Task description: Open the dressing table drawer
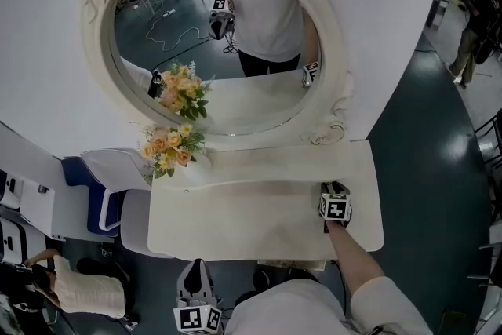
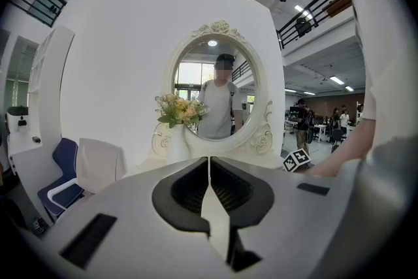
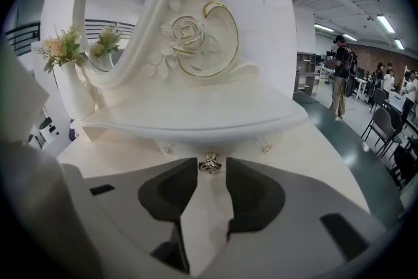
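The white dressing table (image 1: 259,235) stands under an oval mirror (image 1: 212,35). Beneath its raised shelf (image 3: 196,121) a small metal drawer knob (image 3: 209,165) sticks out. My right gripper (image 3: 211,164) points down at it, and the knob sits right between the fingertips with a thin gap at each side. I do not see the pads pressing on it. From above, the right gripper (image 1: 334,188) lies on the tabletop's right part. My left gripper (image 2: 209,161) hangs in front of the table's near edge, shut and empty, and shows low in the head view (image 1: 196,278).
A vase of orange flowers (image 1: 169,147) stands at the table's back left. White and blue chairs (image 1: 106,188) stand left of the table. A person in white (image 1: 74,286) is at the lower left, and others stand far right (image 1: 471,43) on the dark floor.
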Demonstrator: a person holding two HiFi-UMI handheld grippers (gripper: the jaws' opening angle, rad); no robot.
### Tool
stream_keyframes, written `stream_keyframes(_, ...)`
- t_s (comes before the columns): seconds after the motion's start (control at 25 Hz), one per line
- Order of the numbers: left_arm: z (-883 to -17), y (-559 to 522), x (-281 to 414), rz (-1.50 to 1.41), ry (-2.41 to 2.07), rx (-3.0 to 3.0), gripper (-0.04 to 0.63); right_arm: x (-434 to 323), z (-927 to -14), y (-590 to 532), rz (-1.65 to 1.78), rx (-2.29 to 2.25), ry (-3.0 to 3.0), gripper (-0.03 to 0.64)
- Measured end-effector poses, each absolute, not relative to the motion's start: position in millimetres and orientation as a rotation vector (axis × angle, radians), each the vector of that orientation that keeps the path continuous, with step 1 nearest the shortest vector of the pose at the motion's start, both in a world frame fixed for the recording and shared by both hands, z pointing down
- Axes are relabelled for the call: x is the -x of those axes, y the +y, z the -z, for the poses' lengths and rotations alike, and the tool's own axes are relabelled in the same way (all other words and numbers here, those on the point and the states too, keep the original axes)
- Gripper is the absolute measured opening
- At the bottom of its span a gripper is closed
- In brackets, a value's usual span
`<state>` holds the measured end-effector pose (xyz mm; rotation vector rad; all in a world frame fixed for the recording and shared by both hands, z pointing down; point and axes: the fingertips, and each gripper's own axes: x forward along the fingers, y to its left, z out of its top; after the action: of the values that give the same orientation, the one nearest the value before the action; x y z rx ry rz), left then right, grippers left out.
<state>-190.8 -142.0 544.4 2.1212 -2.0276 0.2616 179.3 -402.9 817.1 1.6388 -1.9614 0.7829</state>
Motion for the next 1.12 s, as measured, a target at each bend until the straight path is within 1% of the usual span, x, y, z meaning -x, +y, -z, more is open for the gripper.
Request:
stream_keyframes(0.24, -544.4, -141.5, 187.3, -0.265, -2.033, -2.121, 0.025, -178.0, -817.6, -404.9, -0.775, -1.634, -1.967, 0.104)
stream_keyframes(1.12, -541.6, -129.0, 187.0, -0.253, -2.051, -2.106, 0.025, -179.0, -817.6, -395.6, -0.796, -1.633, -1.949, 0.1)
